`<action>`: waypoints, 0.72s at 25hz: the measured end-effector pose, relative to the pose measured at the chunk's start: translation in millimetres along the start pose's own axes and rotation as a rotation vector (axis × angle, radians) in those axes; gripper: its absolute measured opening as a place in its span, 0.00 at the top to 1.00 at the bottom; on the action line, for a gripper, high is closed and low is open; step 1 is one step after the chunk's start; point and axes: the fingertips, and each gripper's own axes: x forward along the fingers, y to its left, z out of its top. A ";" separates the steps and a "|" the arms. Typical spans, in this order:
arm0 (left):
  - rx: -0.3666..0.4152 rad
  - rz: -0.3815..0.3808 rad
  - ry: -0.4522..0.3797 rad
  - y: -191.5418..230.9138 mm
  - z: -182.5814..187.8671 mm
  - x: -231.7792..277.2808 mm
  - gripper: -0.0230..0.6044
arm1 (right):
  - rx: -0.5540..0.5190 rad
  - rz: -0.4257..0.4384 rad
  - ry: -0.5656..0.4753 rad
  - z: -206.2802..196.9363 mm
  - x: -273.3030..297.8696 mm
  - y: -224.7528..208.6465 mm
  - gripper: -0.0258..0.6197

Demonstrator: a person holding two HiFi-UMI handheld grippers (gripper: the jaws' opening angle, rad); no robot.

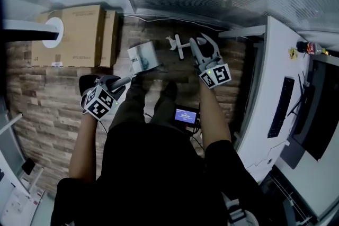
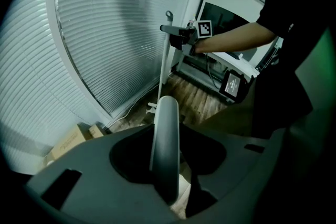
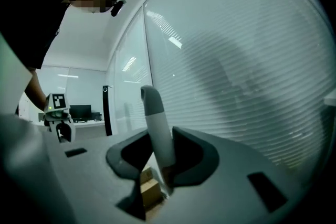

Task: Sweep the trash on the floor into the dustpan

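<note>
Head view alone takes in the whole layout: the dustpan (image 1: 143, 58) stands on the wooden floor (image 1: 47, 108) ahead of the person's feet, near the cardboard boxes (image 1: 74, 34), with a white counter (image 1: 273, 129) at the right. Only the left gripper view shows the thin white broom pole (image 2: 164, 65) running from the floor up to the right gripper (image 2: 178, 34), in front of the blinds (image 2: 94, 34). Only the right gripper view shows the rounded grey top of the broom handle (image 3: 155, 123) standing between that gripper's jaws, which are clamped on it.

The left gripper (image 1: 115, 84) is closed round the dustpan handle (image 2: 167, 144), a grey bar upright between its jaws; the dustpan sits just ahead of it and lower. Trash on the floor is too dark and small to make out in any view.

The left forearm hangs at the person's side with its gripper pointed steeply down. The right arm reaches forward, forearm about level, gripper pointing level at the blinds.
</note>
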 end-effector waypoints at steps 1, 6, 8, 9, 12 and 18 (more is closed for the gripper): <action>-0.002 -0.003 0.003 0.7 -2.3 -1.0 0.77 | 0.011 0.010 -0.004 -0.7 1.3 8.2 0.81; -0.003 -0.013 -0.007 1.1 -5.4 -3.1 0.77 | 0.072 0.012 -0.006 -4.6 5.5 37.6 0.78; -0.006 -0.019 -0.015 0.5 -5.9 -3.3 0.77 | 0.098 0.018 -0.006 -6.8 8.2 51.9 0.77; -0.006 -0.023 -0.018 0.3 -6.5 -3.7 0.77 | 0.111 0.027 -0.007 -7.8 10.0 60.6 0.77; -0.008 -0.034 -0.027 0.7 -7.2 -4.5 0.77 | 0.157 0.057 -0.016 -8.9 16.2 85.8 0.76; -0.004 -0.048 -0.031 1.6 -6.2 -4.3 0.77 | 0.277 0.067 -0.068 -7.0 23.7 119.3 0.76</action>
